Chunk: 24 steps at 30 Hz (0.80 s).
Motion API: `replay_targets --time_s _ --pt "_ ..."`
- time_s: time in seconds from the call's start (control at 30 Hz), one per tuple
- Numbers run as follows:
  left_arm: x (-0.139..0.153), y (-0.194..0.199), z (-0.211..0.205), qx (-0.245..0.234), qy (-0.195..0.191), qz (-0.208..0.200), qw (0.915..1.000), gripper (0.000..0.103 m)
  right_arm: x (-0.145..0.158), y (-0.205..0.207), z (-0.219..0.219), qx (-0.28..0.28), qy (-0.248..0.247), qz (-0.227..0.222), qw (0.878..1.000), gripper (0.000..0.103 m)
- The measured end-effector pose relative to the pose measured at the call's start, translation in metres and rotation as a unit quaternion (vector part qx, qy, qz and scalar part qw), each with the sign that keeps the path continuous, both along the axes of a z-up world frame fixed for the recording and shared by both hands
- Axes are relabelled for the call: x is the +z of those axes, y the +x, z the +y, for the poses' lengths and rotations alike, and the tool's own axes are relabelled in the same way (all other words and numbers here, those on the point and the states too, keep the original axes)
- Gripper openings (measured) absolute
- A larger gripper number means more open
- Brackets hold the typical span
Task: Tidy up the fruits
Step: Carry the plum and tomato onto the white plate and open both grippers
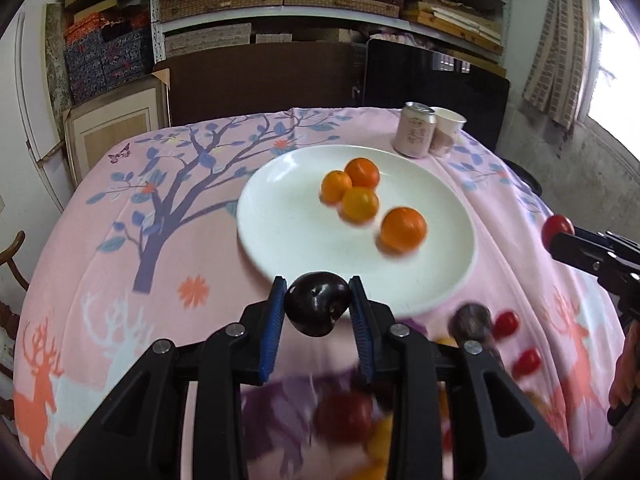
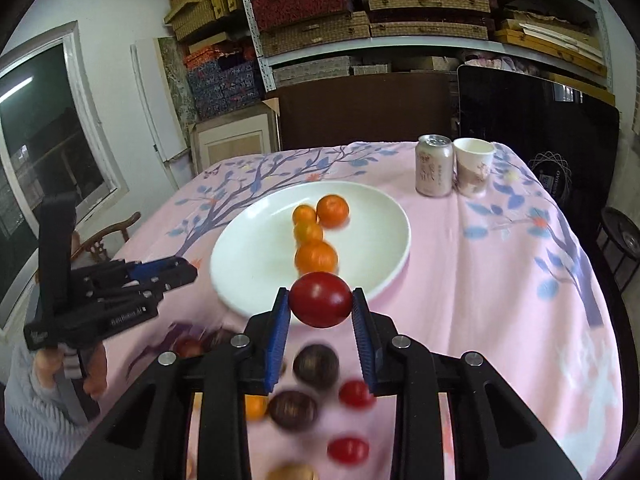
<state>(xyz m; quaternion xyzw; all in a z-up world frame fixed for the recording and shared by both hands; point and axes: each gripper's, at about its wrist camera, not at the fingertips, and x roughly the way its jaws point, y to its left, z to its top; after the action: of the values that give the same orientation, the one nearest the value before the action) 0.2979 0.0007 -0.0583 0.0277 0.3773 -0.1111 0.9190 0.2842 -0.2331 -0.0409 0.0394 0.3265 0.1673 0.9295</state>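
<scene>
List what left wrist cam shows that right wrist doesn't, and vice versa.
Left wrist only: the left gripper shut on a dark plum, and a curtained window at far right.
Right wrist only: the right gripper close up, shut on a red tomato, and a grey knit sleeve.
Both: white plate with four oranges, pink can, paper cup, loose fruit on the tablecloth.

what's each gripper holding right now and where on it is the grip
The left gripper holds a dark plum, its jaws pressing the plum's two opposite sides. The right gripper holds a red tomato the same way, across its middle.
</scene>
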Motion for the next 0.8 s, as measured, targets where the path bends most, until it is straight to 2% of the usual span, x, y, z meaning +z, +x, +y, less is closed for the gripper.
replay_targets --time_s 0.13,0.27,0.33,0.47,0.53,0.6,0.63,0.7,0.8 --pt "-0.012 0.035 -0.009 0.003 -0.004 0.02 0.9998 0.031 -0.013 0.051 0.009 -0.012 -0.016 0.024 1.0 0.032" --pt "-0.023 0.047 -0.013 -0.006 -0.005 0.029 0.9996 0.032 -0.03 0.072 0.009 -0.021 -0.012 0.038 0.999 0.034" --pt "-0.027 0.049 -0.013 -0.009 -0.005 0.031 0.9995 0.032 -0.034 0.072 0.009 -0.019 -0.007 0.032 0.999 0.049" --pt "-0.026 0.048 -0.012 -0.005 -0.011 0.025 0.9996 0.05 -0.024 0.062 0.006 -0.016 -0.004 0.008 1.0 0.053" --pt "-0.023 0.042 -0.01 0.0 -0.009 0.019 0.9998 0.055 -0.015 0.052 0.004 -0.013 0.006 -0.005 1.0 0.056" --pt "-0.018 0.033 -0.005 0.002 -0.016 0.013 0.9998 0.062 -0.008 0.039 0.0 -0.017 0.014 -0.018 1.0 0.067" --pt "-0.015 0.028 -0.001 0.005 -0.019 0.009 0.9998 0.066 -0.004 0.03 -0.003 -0.02 0.02 -0.028 0.999 0.068" --pt "-0.009 0.009 0.013 0.02 -0.031 -0.006 0.9993 0.083 -0.003 0.009 -0.008 -0.024 0.025 -0.044 0.998 0.076" --pt "-0.014 -0.019 0.028 0.027 -0.036 -0.001 0.999 0.087 -0.017 -0.032 -0.018 -0.035 0.029 -0.056 0.997 0.086"
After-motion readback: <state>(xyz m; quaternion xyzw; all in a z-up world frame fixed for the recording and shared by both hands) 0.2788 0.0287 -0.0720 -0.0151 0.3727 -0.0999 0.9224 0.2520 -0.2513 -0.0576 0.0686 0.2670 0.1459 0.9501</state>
